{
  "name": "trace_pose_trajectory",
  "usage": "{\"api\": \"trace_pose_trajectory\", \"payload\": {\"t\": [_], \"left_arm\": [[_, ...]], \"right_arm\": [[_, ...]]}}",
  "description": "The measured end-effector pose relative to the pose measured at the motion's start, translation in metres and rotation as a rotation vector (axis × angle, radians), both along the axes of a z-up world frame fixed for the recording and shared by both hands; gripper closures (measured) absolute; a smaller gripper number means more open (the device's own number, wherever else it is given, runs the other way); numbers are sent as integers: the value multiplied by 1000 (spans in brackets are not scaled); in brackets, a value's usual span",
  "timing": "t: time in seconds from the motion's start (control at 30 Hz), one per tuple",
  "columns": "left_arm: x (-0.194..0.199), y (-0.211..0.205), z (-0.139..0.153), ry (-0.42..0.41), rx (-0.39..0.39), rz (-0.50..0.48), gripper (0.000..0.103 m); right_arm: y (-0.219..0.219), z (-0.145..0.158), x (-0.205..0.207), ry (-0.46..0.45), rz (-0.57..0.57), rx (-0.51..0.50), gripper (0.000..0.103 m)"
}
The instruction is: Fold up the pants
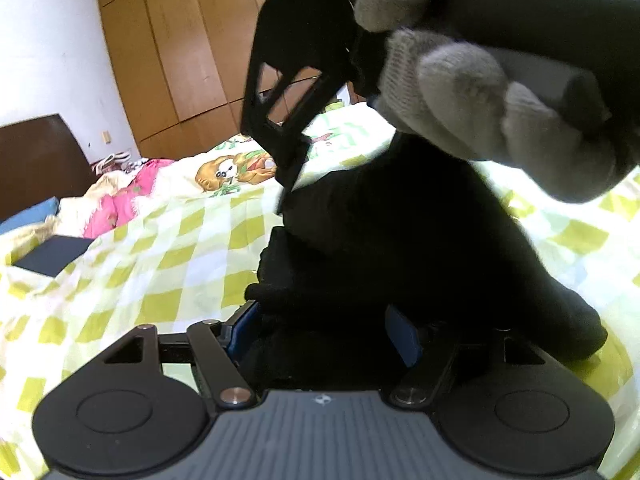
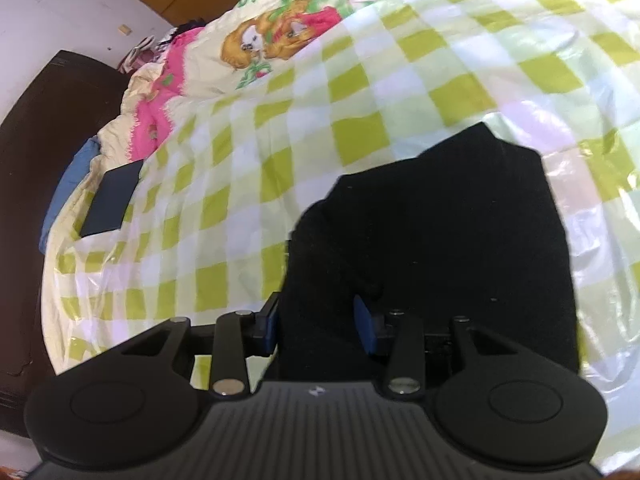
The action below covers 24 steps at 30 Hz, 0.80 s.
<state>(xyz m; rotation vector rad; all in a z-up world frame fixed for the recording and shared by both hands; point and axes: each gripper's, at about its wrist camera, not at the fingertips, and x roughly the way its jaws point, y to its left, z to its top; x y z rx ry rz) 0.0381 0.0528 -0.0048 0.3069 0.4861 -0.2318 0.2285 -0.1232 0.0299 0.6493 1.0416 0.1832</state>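
One pair of black pants (image 2: 432, 240) lies on the bed (image 2: 360, 92), folded into a thick, lumpy bundle on the green-and-white checked cover. Two grippers work over it. The left gripper (image 1: 326, 336) has its blue-padded fingers (image 1: 404, 334) spread wide, with dark cloth bunched between them. The right gripper (image 2: 320, 320) has its fingers (image 2: 365, 324) partly spread around a fold; whether the pads press it I cannot tell. One gloved hand (image 1: 480, 112) holds the right gripper. One dark flat rectangle (image 2: 110, 200) lies near the pillows.

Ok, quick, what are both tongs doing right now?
Left tongs: black pants between them; grip cannot be told.
Right tongs: open over the pants.
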Motion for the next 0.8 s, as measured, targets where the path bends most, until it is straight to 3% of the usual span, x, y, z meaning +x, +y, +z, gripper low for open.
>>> {"api": "trace_pose_trajectory", "payload": {"t": [0.1, 0.23, 0.3, 0.4, 0.57, 0.63, 0.8], "left_arm": [[1, 1, -1, 14, 1, 9, 21], [-4, 4, 1, 1, 25, 40, 20], [-4, 13, 5, 7, 1, 58, 20], [-13, 24, 12, 24, -32, 69, 20], [-38, 42, 27, 45, -38, 99, 20], [-45, 43, 32, 32, -20, 94, 17], [-44, 14, 22, 1, 130, 23, 16]], "right_arm": [[9, 6, 7, -13, 28, 64, 63], [16, 25, 7, -74, 115, -11, 63], [8, 31, 0, -100, 139, -56, 63], [2, 28, 0, -80, 175, -163, 57], [7, 25, 8, -81, 258, -224, 51], [18, 25, 15, -107, 307, -276, 50], [28, 22, 25, -91, 397, -309, 44]]}}
